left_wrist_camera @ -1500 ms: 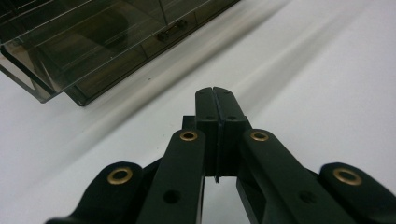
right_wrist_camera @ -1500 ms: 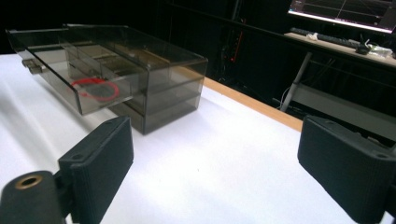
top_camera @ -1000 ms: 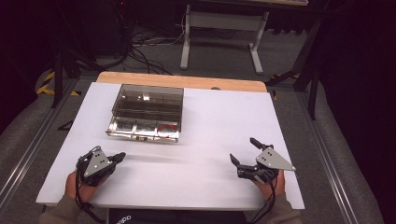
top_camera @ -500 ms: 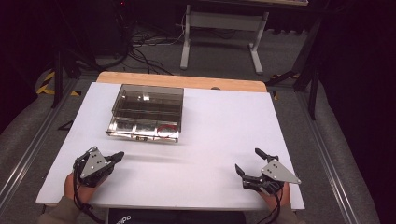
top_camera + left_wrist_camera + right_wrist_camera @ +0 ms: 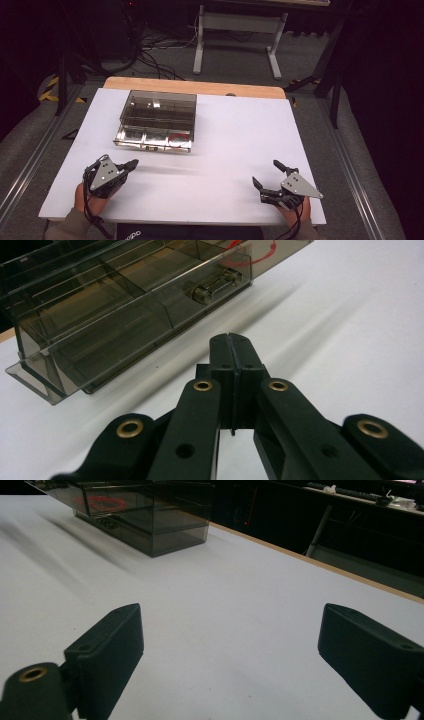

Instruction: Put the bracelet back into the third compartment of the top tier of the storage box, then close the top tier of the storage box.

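left gripper (image 5: 134,163): black jaws, brass-ringed pivot holes, grey three-cornered plate with dark screws | right gripper (image 5: 266,174): matching black, grey plate | black cables trailed | olive sleeves at wrists

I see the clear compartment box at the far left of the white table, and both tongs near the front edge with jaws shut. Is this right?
Not quite: only the left tongs are shut. The right tongs stand wide open with nothing between the jaws, as the right gripper view shows. The clear compartment box and the white table are as you say.

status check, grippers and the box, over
Left gripper shut, empty, near table edge. Right gripper open, empty. Clear divided box untouched mid-table, red ring in its front corner. Nothing between grippers and box.
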